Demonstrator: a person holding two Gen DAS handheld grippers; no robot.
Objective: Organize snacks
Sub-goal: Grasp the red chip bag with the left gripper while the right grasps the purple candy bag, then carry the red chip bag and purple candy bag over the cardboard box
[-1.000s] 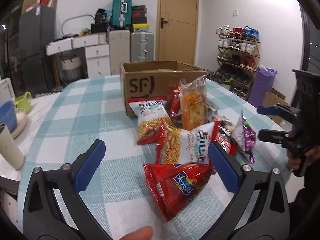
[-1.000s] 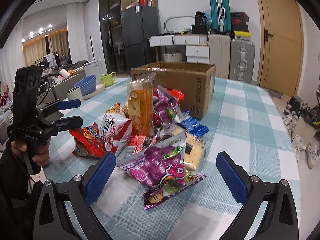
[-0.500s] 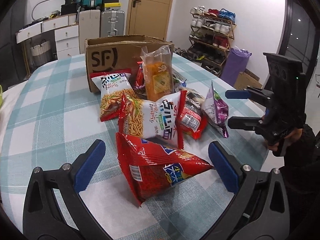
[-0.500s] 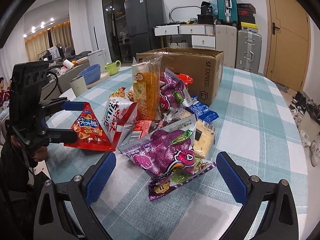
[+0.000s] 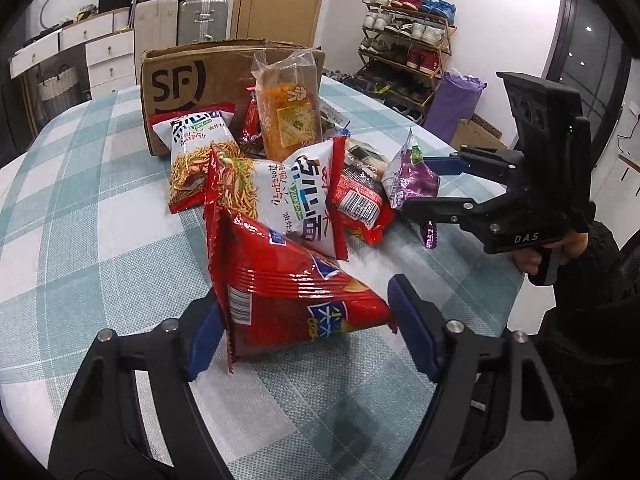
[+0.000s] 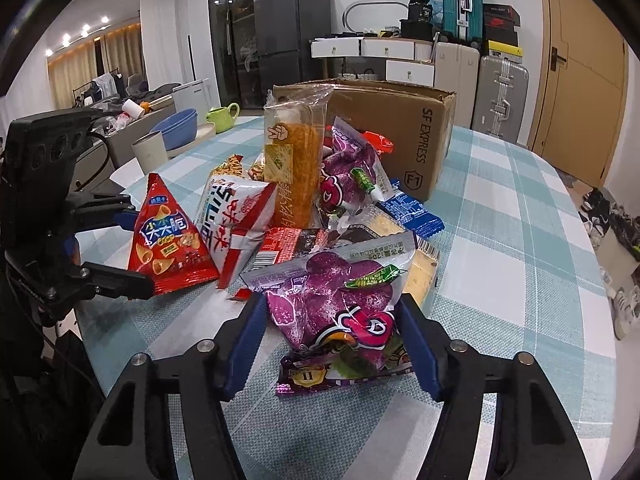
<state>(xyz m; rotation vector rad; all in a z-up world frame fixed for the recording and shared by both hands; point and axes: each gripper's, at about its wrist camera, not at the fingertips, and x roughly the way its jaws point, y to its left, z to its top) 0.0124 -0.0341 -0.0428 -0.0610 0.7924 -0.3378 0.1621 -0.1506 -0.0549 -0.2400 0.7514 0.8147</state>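
The left tool (image 5: 308, 336) is sitting low over the desk (image 5: 80, 240), its blue pads pressing on both sides of the red bag (image 5: 288, 296), a triangular chip pack at the near edge of the snack pile. In the right wrist view the same red bag (image 6: 168, 240) is standing upright between the left tool's two fingers (image 6: 116, 280), at the left end of the pile.

The right tool (image 6: 332, 344) is closing narrowly around the purple bag (image 6: 340, 312), with both pads touching its sides; the bag is lying on the desk (image 6: 500, 260) at the near front of the pile. From the left wrist view the right tool (image 5: 416, 184) is reaching in from the right, its fingers on either side of that purple bag (image 5: 408, 172).

Between the two bags the other snacks are lying heaped: two white noodle packs (image 5: 292, 196), a small red pack (image 5: 360, 204), a tall clear orange pack (image 6: 296, 160) standing upright in the middle, a second purple pack (image 6: 352, 176) leaning beside it, and a blue wrapper (image 6: 412, 212). Behind the heap an open box (image 6: 400, 128) is standing on the desk, touching the back of the pile.
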